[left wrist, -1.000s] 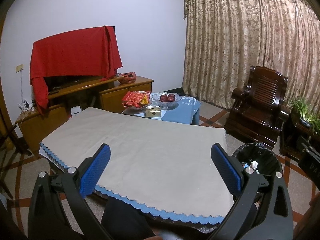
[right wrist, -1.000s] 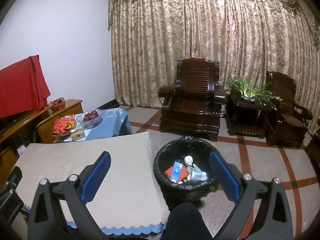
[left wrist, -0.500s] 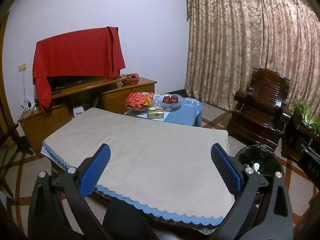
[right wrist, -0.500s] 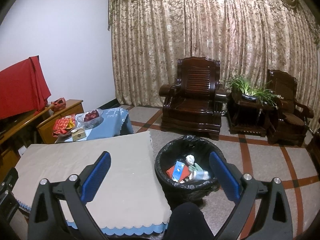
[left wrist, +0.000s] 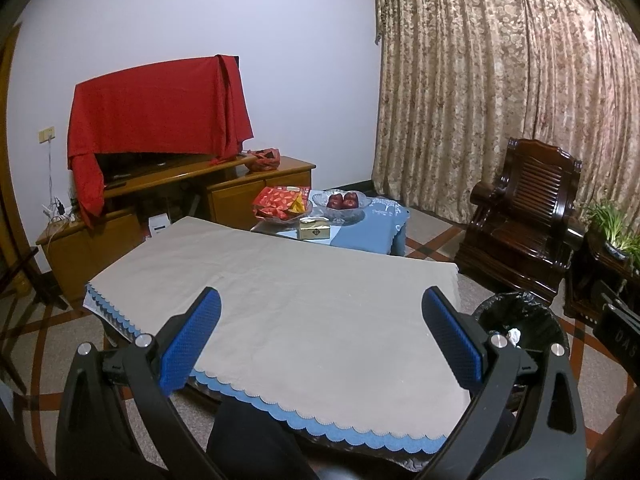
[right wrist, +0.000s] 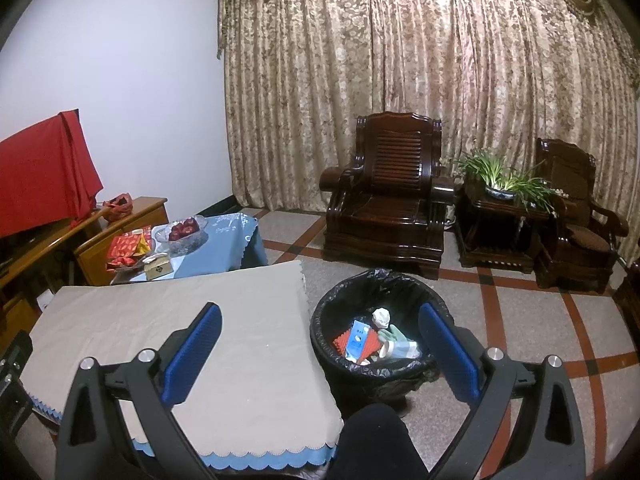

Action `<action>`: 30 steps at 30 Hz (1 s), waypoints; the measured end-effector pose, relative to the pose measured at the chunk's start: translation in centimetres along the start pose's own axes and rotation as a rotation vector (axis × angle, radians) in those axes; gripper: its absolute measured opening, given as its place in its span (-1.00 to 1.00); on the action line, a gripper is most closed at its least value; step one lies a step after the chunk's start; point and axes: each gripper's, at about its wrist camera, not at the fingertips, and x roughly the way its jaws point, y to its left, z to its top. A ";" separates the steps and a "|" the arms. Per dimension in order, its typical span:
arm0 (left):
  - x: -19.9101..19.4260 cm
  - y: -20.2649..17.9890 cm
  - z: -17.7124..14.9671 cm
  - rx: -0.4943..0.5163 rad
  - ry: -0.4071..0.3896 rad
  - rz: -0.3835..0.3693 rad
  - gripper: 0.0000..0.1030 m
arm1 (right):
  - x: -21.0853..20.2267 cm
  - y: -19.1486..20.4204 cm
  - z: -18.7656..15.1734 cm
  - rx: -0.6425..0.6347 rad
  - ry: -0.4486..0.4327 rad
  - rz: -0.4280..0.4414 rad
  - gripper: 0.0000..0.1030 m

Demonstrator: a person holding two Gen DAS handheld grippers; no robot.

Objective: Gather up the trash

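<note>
Holding both claws wide and empty. Your left claw hangs over the near edge of the counter, blue pads spread well apart, nothing between them. Your right claw sits above the gap between the counter's right edge and the trash bin, also wide, nothing gripped.

Counter's beige cloth top looks bare in both views; maybe a few specks near the right claw's left finger, too small to tell.

Trash is in the bin: crumpled white paper ball, blue-and-white carton lying on a red ridged piece, and a pale green bottle on its side. Bin has a black liner and stands on the floor just beside the counter's right side. From the left wrist view you only see the bin's rim and a bit of white paper, partly behind the right finger.

Low blue-cloth table beyond the counter carries a bowl of red fruit, red snack packs and a small gold box.
</note>
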 end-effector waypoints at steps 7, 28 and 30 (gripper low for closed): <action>-0.1 0.0 0.1 -0.001 -0.002 0.000 0.90 | 0.0 -0.1 0.1 0.000 0.000 0.002 0.88; 0.0 0.1 0.1 -0.001 -0.003 0.000 0.90 | 0.0 0.0 0.1 0.001 0.001 0.001 0.88; 0.0 0.1 0.1 -0.002 -0.003 0.000 0.90 | 0.0 0.0 0.1 0.001 0.001 0.000 0.88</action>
